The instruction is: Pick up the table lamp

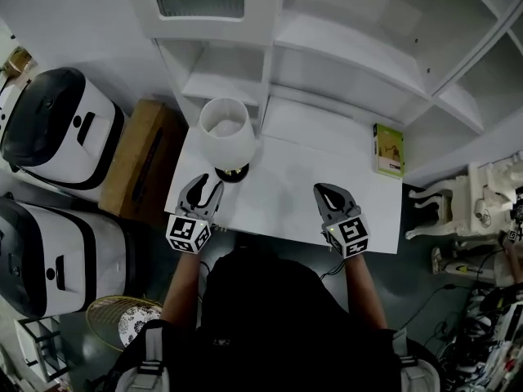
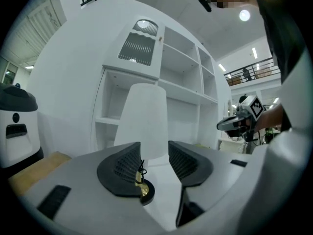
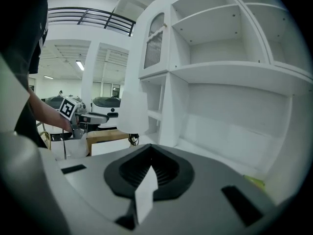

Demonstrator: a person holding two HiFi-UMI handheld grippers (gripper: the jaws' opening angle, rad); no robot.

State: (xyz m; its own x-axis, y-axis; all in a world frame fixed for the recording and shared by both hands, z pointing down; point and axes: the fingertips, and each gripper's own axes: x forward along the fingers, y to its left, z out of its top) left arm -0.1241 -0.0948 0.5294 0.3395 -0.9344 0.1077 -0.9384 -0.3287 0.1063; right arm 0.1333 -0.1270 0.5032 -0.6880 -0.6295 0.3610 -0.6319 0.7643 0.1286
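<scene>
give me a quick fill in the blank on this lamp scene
The table lamp has a ___ shade.
The left gripper, close to the lamp's base, is ___.
The right gripper is ___ and empty.
The green box lies on the table, near its ___ edge.
Missing words: white; open; shut; right.

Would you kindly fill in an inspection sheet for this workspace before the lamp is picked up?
Surface: white desk, mostly bare.
Job's things: lamp upright at the desk's back left.
Clutter: green box at the back right.
Grippers: left gripper open, aimed at the lamp's foot, not gripping; right gripper shut, empty.
Cables: black cord at the lamp's foot; cables on the floor, right.
Surroundings: white shelves behind; cardboard box and two white appliances left.
</scene>
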